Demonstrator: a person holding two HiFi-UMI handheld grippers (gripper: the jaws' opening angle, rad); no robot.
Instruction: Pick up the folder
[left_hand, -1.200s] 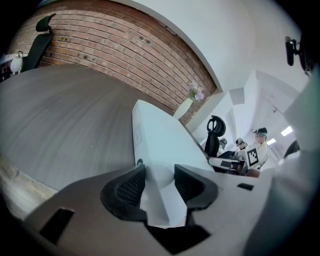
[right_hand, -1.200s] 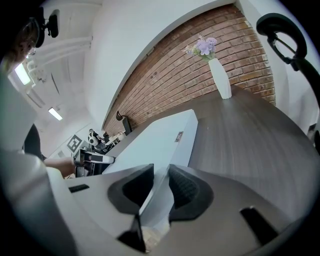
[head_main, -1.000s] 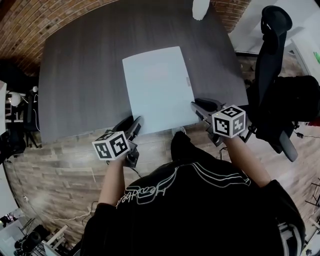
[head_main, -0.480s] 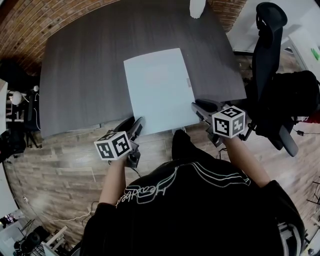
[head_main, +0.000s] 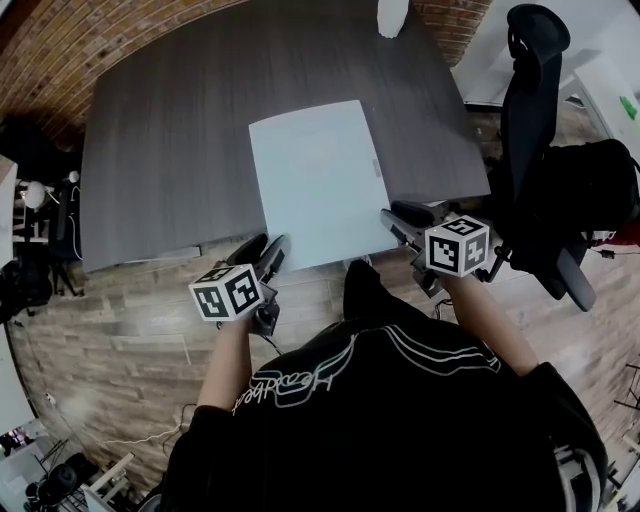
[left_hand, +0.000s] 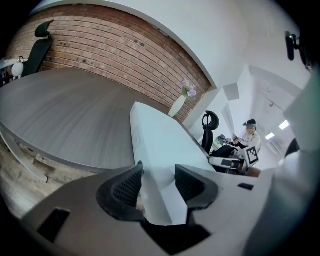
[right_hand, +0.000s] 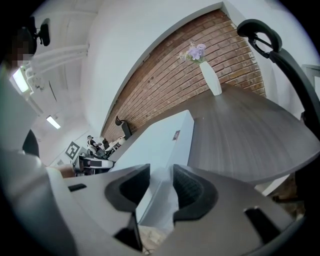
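Barely anything has shifted over the last second: folder and grippers sit much where they did, save that the right jaws are opening. On the grey table (head_main: 160, 150) the pale folder (head_main: 315, 180) lies flat, its near edge overhanging the table's front. The left gripper (head_main: 264, 245) is clamped on the near left corner. The right gripper (head_main: 393, 214) has the near right corner between its pads, which look to touch it. If that grip lets go, a lift would likely hang the folder from one corner, so it sags, twists or slips free.
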